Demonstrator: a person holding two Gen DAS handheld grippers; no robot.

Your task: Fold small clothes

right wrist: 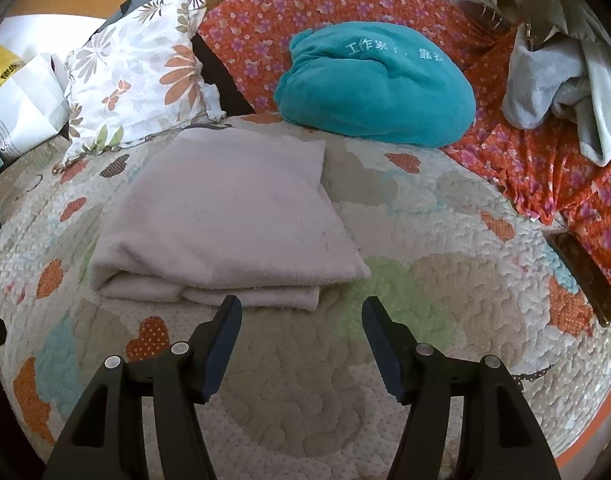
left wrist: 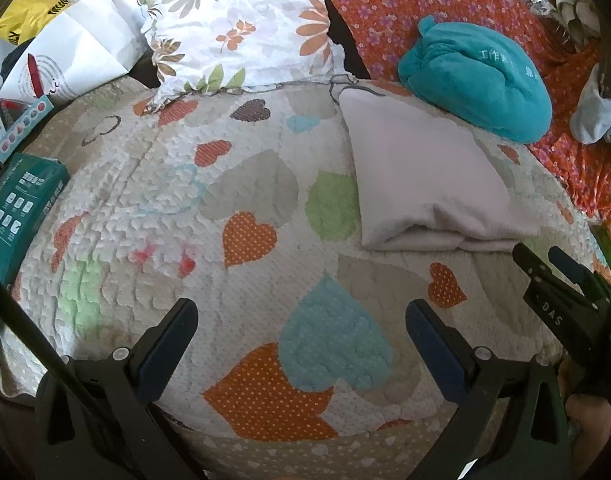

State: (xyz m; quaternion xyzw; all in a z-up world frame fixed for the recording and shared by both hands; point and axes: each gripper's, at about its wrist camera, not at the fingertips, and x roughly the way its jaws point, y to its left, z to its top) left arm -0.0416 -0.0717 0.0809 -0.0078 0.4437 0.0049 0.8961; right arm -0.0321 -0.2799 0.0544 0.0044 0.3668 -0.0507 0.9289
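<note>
A pale pink cloth (right wrist: 225,216) lies folded into a neat rectangle on the heart-patterned quilt (right wrist: 425,240); it also shows in the left wrist view (left wrist: 425,176) at the right. My right gripper (right wrist: 301,312) is open and empty, its fingertips just in front of the cloth's near folded edge, not touching it. It also shows at the right edge of the left wrist view (left wrist: 545,256). My left gripper (left wrist: 301,316) is open and empty, over bare quilt to the left of the cloth.
A teal plush cushion (right wrist: 377,88) and a floral pillow (right wrist: 141,76) lie behind the cloth. Grey-white clothes (right wrist: 565,88) are heaped at the far right on an orange floral sheet. A dark phone (right wrist: 585,276) lies at the right. A green box (left wrist: 21,208) and paper bags (left wrist: 77,48) sit at the left.
</note>
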